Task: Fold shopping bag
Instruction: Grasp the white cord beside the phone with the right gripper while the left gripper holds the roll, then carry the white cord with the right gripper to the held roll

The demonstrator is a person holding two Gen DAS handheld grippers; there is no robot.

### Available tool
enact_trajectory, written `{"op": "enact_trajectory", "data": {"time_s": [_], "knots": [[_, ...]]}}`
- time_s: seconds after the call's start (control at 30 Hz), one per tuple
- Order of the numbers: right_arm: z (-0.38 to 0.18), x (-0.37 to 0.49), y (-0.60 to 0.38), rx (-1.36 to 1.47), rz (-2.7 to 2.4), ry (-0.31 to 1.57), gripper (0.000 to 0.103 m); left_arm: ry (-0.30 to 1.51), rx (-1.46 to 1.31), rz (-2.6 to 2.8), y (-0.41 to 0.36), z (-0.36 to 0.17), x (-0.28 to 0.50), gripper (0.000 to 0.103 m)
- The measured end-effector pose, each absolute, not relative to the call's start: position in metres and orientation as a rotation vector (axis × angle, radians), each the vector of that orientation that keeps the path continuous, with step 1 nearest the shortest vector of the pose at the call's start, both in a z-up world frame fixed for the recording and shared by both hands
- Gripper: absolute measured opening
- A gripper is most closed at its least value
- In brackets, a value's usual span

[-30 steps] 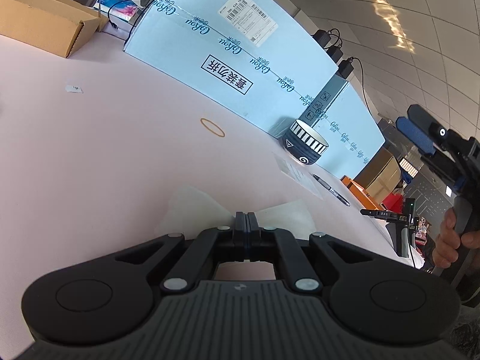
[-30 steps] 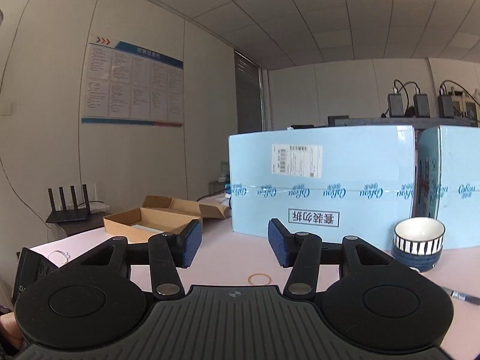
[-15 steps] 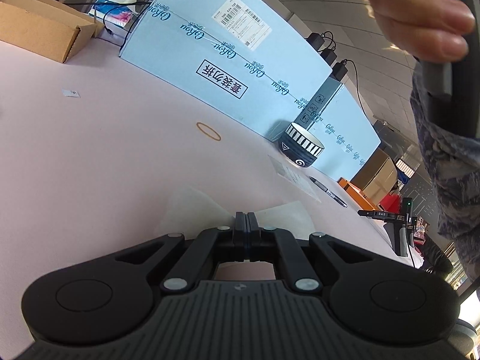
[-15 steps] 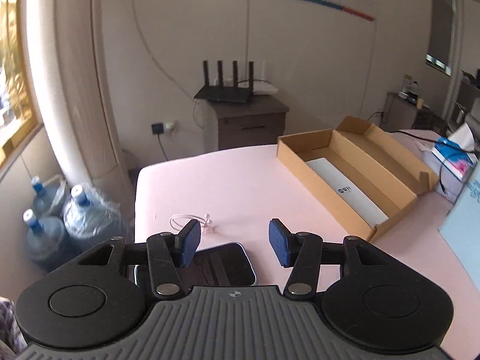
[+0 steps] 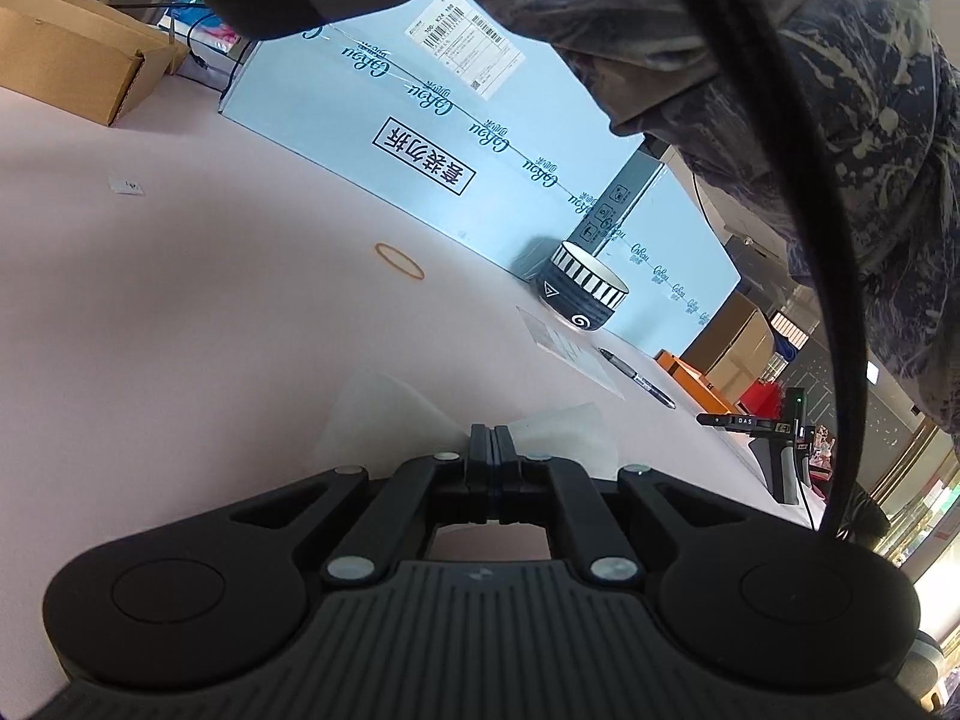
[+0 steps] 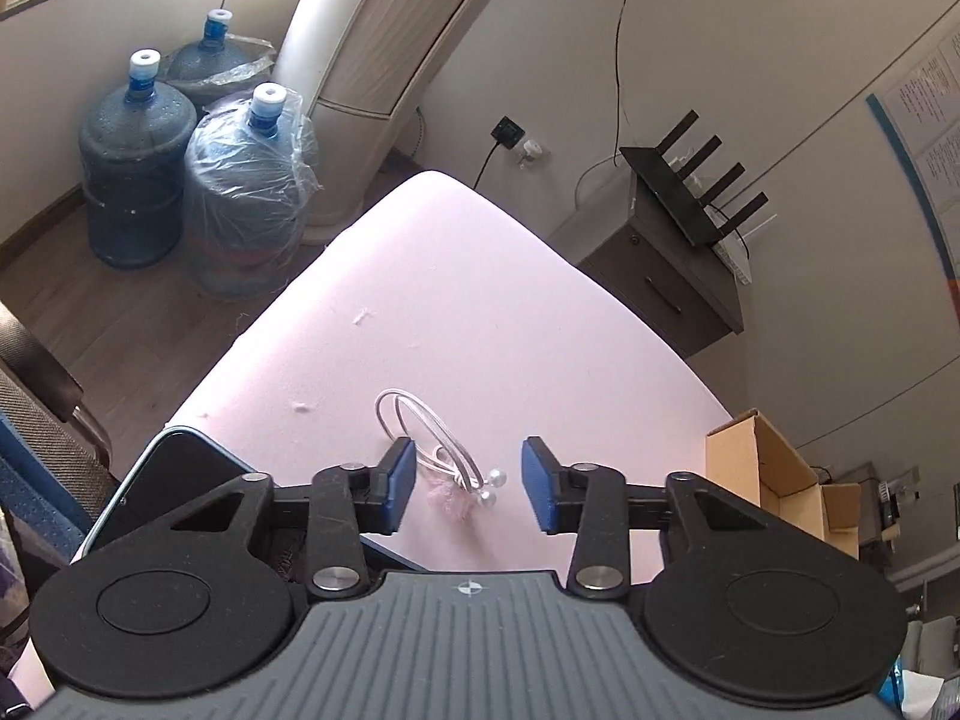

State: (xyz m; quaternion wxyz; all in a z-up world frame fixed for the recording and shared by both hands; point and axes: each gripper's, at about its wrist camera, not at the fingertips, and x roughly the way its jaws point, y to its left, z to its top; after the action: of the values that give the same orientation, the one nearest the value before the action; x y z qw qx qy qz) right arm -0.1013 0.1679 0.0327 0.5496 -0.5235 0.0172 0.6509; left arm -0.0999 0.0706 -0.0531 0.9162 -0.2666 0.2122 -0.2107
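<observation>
Left wrist: I see left gripper pinched on the translucent shopping bag; right gripper gapes empty; I'd bring it back toward the bag's free corner at one o'clock.

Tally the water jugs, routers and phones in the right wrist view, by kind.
Water jugs: 3
Router: 1
Phone: 1
Total: 5

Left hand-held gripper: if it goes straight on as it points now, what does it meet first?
The translucent shopping bag, already pinched at its shut tips. Past that, probably the pink table; depth is unclear. The striped bowl sits off to the right.
</observation>
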Motion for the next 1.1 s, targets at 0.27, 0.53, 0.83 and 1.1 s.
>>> {"op": "enact_trajectory", "data": {"time_s": [0.27, 0.53, 0.83, 1.1], "knots": [[0.079, -0.077, 0.126, -1.011, 1.412, 0.027, 0.001, 0.442, -0.544, -0.426, 0.07, -0.052, -0.1, 0.002], [0.103, -0.043, -0.016, -0.898, 0.992, 0.157, 0.001, 0.448, -0.543, -0.422, 0.07, -0.051, -0.1, 0.002], [0.026, -0.076, -0.183, -0.946, 0.588, 0.337, 0.001, 0.451, -0.537, -0.418, 0.071, -0.049, -0.099, 0.002], [-0.02, -0.07, -0.182, -1.11, 0.616, 0.252, 0.033, 0.463, -0.536, -0.412, 0.069, -0.049, -0.098, 0.002]]}}
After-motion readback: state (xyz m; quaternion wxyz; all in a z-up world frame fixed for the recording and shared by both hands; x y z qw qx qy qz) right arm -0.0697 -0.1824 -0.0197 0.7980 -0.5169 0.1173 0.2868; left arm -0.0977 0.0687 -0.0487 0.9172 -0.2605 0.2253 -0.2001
